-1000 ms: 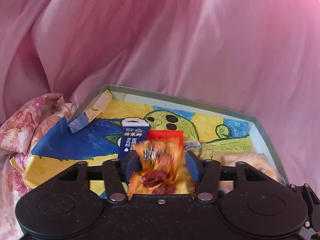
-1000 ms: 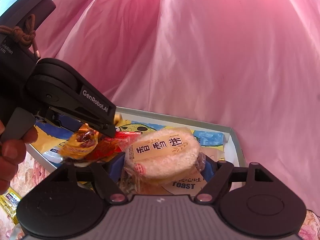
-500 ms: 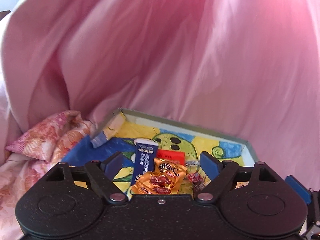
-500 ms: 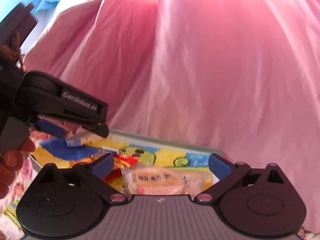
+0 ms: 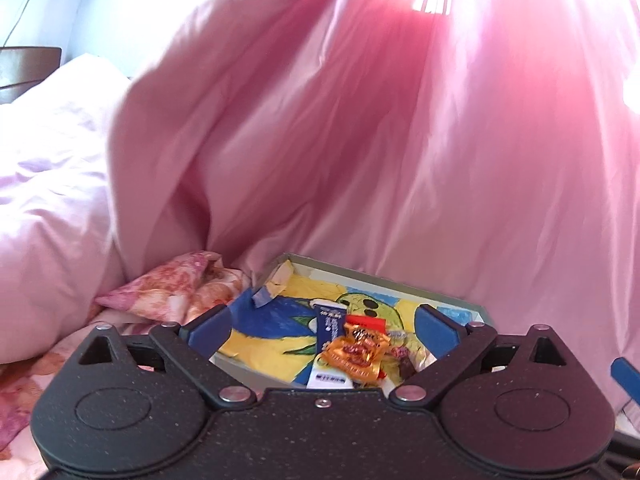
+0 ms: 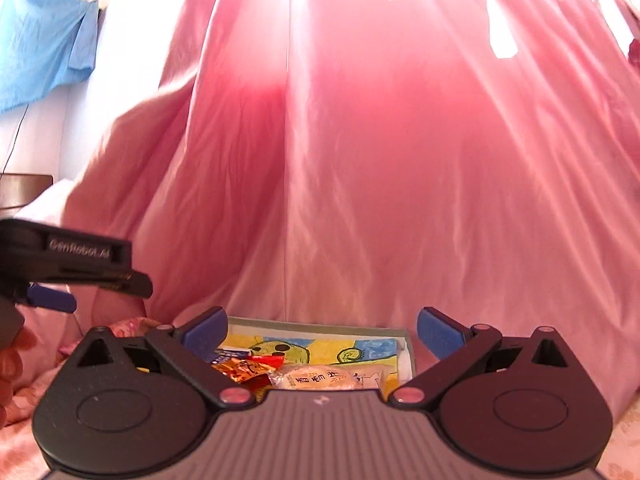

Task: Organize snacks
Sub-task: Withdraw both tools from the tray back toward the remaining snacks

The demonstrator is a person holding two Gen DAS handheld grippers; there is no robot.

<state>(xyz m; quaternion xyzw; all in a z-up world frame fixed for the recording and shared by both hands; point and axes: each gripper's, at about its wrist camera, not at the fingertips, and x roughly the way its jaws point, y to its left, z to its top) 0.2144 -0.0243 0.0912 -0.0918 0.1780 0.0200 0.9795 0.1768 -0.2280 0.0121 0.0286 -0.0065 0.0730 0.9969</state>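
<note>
**Both grippers stand wide over the snack box**

The left gripper (image 5: 323,326) has just been opening its jaws, and they now stand spread wide with nothing pressed between them. Past its blue pads (image 5: 210,326) the shallow box (image 5: 400,286) lies on the bed, its floor covered by a bright child's drawing (image 5: 276,316) in yellow and blue with a green creature on it. Inside the box, near its front edge, sits a small heap of snacks: an orange candy wrapper (image 5: 354,354) on top, a long blue-and-white sachet (image 5: 329,344) beneath it running front to back, and a red packet (image 5: 366,321) just behind. A darker small wrapper (image 5: 402,356) lies to the right of the orange one. None of these touches the pads.

The right gripper (image 6: 322,332) is likewise spread to its widest, jaws holding nothing. Below and between them, a round rice cracker (image 6: 320,378) in a clear printed wrapper rests in the box, beside the orange and red packets to its left. The left gripper shows at the left edge of this view, well clear of the box, with part of a hand (image 6: 12,364) gripping it.

A pink curtain (image 6: 380,160) hangs behind the box, and a flowered cloth (image 5: 176,288) is bunched at the box's left corner, next to pale pink bedding (image 5: 52,168).
</note>
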